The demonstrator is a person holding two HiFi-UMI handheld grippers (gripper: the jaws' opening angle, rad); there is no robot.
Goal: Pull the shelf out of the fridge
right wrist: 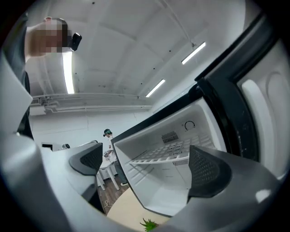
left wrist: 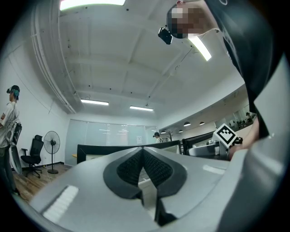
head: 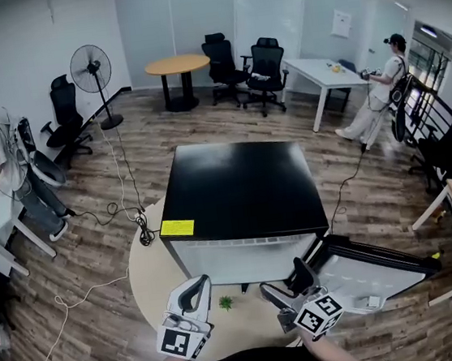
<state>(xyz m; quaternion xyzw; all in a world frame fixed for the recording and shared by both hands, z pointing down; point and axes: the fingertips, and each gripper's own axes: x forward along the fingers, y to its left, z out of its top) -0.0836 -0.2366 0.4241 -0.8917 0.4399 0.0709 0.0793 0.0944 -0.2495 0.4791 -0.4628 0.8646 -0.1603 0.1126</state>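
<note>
A black mini fridge [head: 239,186] stands on a round beige table [head: 152,278], its door [head: 380,267] swung open to the right. In the right gripper view its white inside shows, with a white wire shelf [right wrist: 156,157] across the middle, seated in place. My right gripper [right wrist: 147,164] is open, a little in front of the fridge opening, touching nothing; it also appears in the head view [head: 288,284]. My left gripper [head: 196,285] hangs in front of the fridge's left side, shut and empty [left wrist: 143,154].
A small green plant sprig [head: 225,302] lies on the table between the grippers. A person [head: 3,162] stands at a white desk on the left, another person [head: 379,91] at the far right. A fan [head: 91,69], office chairs and cables [head: 127,204] stand behind.
</note>
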